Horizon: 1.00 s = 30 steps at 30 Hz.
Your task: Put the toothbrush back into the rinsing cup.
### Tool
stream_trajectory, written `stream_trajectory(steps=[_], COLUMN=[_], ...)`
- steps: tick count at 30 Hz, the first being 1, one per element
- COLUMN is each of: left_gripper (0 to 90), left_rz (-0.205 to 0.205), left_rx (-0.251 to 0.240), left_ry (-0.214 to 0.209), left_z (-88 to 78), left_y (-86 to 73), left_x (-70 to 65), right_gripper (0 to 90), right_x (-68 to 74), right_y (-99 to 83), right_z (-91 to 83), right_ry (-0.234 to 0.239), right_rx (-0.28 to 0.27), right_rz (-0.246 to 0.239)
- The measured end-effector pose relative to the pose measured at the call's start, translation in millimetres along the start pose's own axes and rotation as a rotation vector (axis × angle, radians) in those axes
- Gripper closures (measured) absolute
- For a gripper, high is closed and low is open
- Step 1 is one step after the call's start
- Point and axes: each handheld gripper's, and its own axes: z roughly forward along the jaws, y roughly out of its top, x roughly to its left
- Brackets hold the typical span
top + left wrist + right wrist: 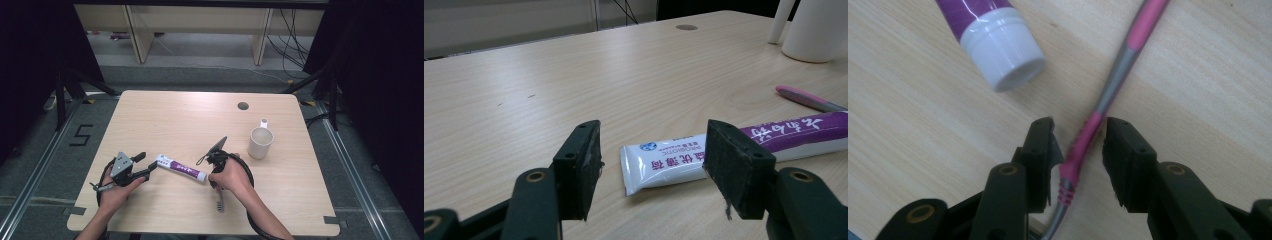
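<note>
A white and purple toothpaste tube lies flat at the table's front middle, its white cap toward the right hand. My left gripper rests low on the table, open, with the tube's flat crimped end just beyond its jaws. A pink and grey toothbrush lies beside the cap. My right gripper points down over it with a jaw on each side of the pink handle. A gap shows on one side, so the pads do not clamp it. The brush's far end sticks out below the right hand.
A white cup stands upright to the right of the right hand, with a white handle-like part behind it. A round cable hole sits near the table's far edge. Black cables loop around both hands.
</note>
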Motion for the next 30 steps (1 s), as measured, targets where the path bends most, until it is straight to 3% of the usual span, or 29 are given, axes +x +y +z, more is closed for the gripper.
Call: stream_trajectory(steps=[1, 2, 4, 6, 8, 9, 11, 13, 14, 15, 18, 20, 21, 23, 25, 26, 27, 28, 30], left_gripper=[39.8, 39.8, 39.8, 39.8, 39.8, 39.8, 39.8, 39.8, 39.8, 39.8, 39.8, 39.7, 39.7, 39.5, 39.5, 39.5, 39.5, 39.5, 39.6], left_rz=[-0.001, -0.001, -0.001, 0.000, -0.001, 0.000, -0.001, 0.000, 0.002, 0.002, 0.002, 0.005, 0.004, 0.004, 0.007, 0.009, 0.010, 0.011, 0.020], left_rx=[-0.001, -0.001, -0.002, -0.002, -0.002, -0.001, -0.002, -0.001, 0.000, 0.000, 0.000, 0.000, -0.001, -0.001, 0.000, 0.001, 0.000, -0.001, 0.001], left_ry=[-0.001, -0.001, -0.001, -0.002, -0.003, -0.002, -0.003, -0.003, -0.005, -0.005, -0.005, -0.007, -0.008, -0.009, -0.016, -0.016, -0.018, -0.020, -0.025], left_z=[0.0, 0.0, 0.0, 0.1, 0.1, 0.1, 0.1, 0.1, 0.2, 0.2, 0.2, 0.1, 0.1, 0.1, 0.3, 0.2, 0.3, 0.4, 0.6], left_y=[0.0, 0.0, -0.1, 0.0, 0.0, 0.0, 0.0, 0.0, 0.0, 0.0, 0.0, 0.0, 0.0, 0.0, 0.0, 0.1, 0.1, 0.0, 0.0], left_x=[0.0, 0.0, 0.0, -0.2, -0.1, 0.0, -0.1, -0.1, 0.0, 0.0, -0.4, -0.3, -0.4, -0.3, 0.0, -0.2, -0.3, -0.7, -1.5], right_gripper=[65.6, 66.2, 67.5, 68.8, 71.8, 72.8, 74.3, 76.8, 78.7, 80.4, 81.3, 81.5, 81.6, 81.6, 81.7, 81.7, 81.7, 81.7, 81.7], right_x=[-1.8, -0.3, -1.5, -0.6, -1.6, 0.4, -0.9, 1.4, -2.3, -0.2, -0.3, -1.5, -5.7, -5.3, -8.0, -7.6, -10.1, -15.2, -17.2], right_y=[0.2, 0.2, -0.6, -0.1, -0.5, -0.5, -0.4, -1.5, -1.3, -1.6, -2.7, -3.6, -3.9, -5.6, -5.8, -7.2, -7.7, -8.6, -11.6], right_z=[1.2, 1.2, 2.8, 2.3, 2.4, 2.2, 2.0, 1.9, 2.8, 2.0, 1.3, -0.5, 0.5, -1.9, -6.5, -9.1, -11.5, -12.0, -17.5], right_ry=[0.000, 0.009, 0.002, 0.001, -0.002, -0.019, -0.043, -0.036, -0.044, -0.045, -0.057, -0.054, -0.060, -0.049, -0.041, -0.034, -0.040, -0.036, -0.017], right_rx=[-0.002, 0.020, 0.005, 0.018, 0.017, 0.026, 0.025, 0.039, 0.034, 0.046, 0.056, 0.070, 0.060, 0.077, 0.089, 0.104, 0.100, 0.069, 0.067], right_rz=[-0.016, 0.009, -0.011, 0.005, -0.021, 0.001, -0.031, -0.009, -0.061, -0.043, -0.064, -0.109, -0.163, -0.151, -0.213, -0.212, -0.255, -0.334, -0.365])
